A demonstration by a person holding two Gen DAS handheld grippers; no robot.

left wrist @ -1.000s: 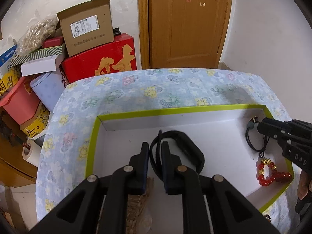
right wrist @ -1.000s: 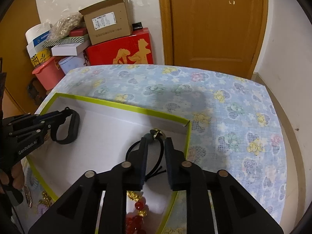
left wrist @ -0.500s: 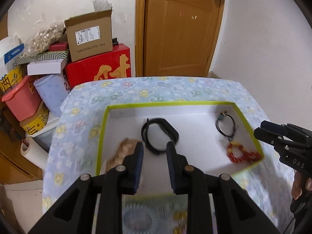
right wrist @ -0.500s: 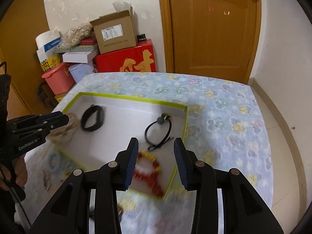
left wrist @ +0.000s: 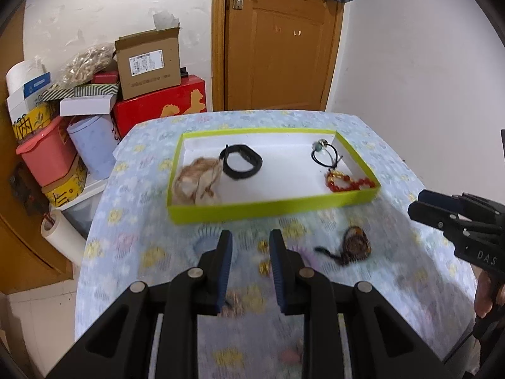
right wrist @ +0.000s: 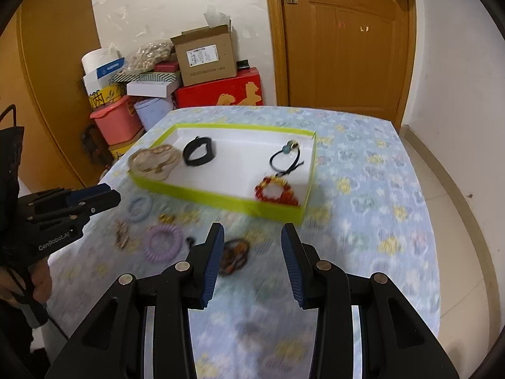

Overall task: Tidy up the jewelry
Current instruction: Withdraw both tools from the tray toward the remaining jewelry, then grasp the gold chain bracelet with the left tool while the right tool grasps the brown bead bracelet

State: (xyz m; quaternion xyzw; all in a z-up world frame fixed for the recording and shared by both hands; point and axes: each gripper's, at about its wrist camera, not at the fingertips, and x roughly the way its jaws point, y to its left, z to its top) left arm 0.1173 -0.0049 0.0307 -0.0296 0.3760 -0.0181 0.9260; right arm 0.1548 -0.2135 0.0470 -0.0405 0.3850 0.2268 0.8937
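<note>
The counter (right wrist: 363, 170), under a flowered blue cloth, carries a green-rimmed tray (right wrist: 221, 200) toward its far side. Judging by what lies in the tray, the sorting is roughly half done: a tan tangle (left wrist: 197, 181) sits at its 9 o'clock end, a black band (left wrist: 241, 165) just beside it and touching it, a black cord loop (left wrist: 325, 158) toward 2 o'clock, and a red bead bracelet (left wrist: 347, 183) at 4 o'clock against the near wall. Left on the cloth, on the near side of the tray, are a purple coil ring (right wrist: 164, 241), a pale blue ring (right wrist: 139, 208), a dark amber bracelet (left wrist: 356, 244), some gold pieces (right wrist: 167, 218) and a small brownish piece (right wrist: 121, 235); blur hides their detail. The left gripper (left wrist: 249, 268) hangs over these loose items with its fingers partly apart and nothing between them, having just opened. The right gripper (right wrist: 252, 263) has its fingers parted wider, also freshly opened and empty, with the amber bracelet showing just past its left finger at 9 o'clock. My guess is the next pick comes from this loose group.
</note>
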